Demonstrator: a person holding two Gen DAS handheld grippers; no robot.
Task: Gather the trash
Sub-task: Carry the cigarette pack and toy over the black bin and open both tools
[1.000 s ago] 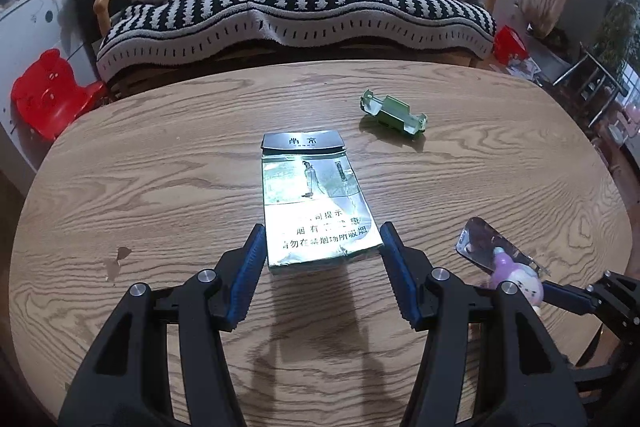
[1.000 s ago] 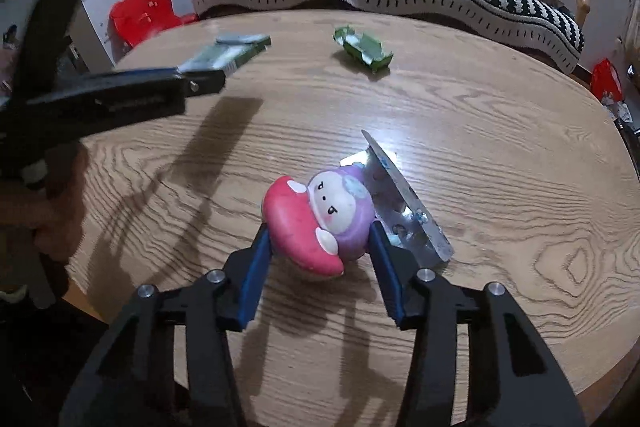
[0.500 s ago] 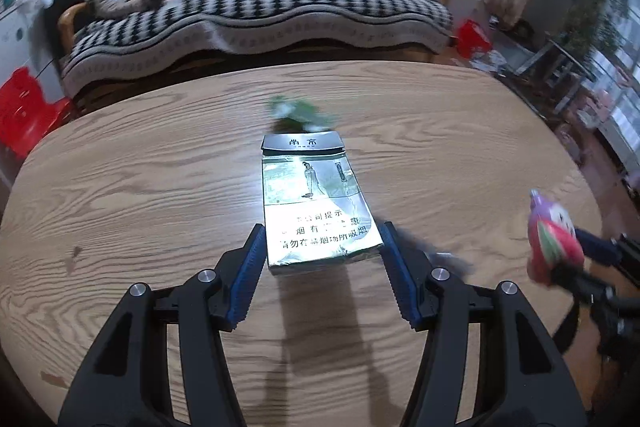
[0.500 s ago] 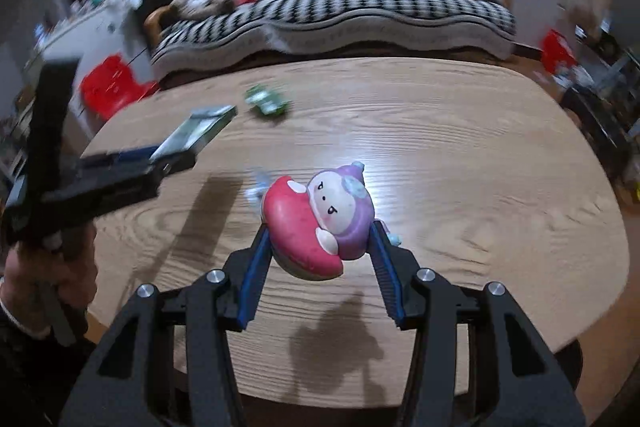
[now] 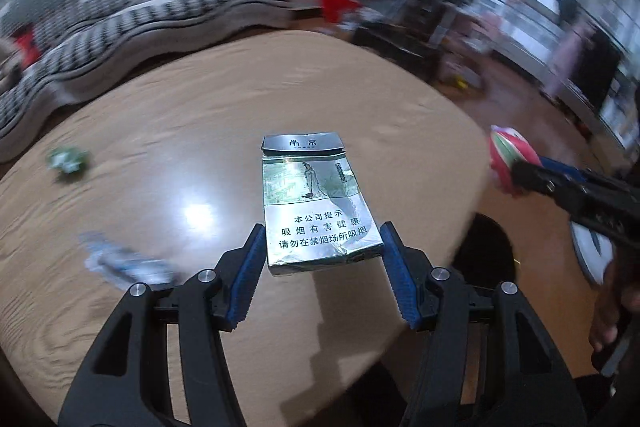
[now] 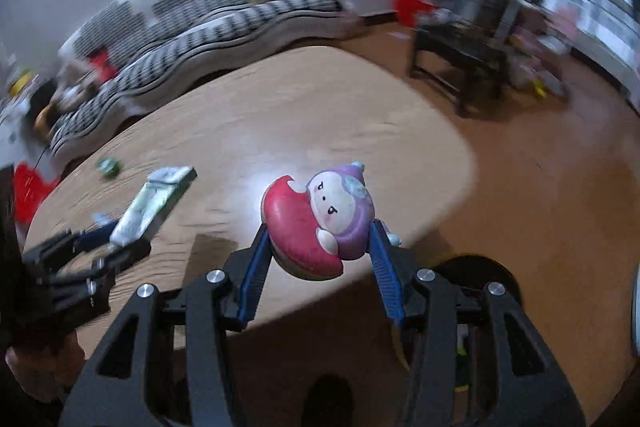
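My left gripper is shut on a crumpled silver-green cigarette pack and holds it above the wooden table. My right gripper is shut on a red and purple mushroom toy, held over the table's right edge. The toy also shows in the left wrist view, and the pack in the right wrist view. A green wrapper and a silvery blue wrapper lie on the table.
A dark round bin stands on the floor below the table's right edge; it also shows in the right wrist view. A striped sofa stands behind the table. A dark side table and shelves stand at the right.
Both grippers have swung to the right with their loads, toward the table's right edge. The green wrapper now sits far left. A dark bin has come into view below the edge.
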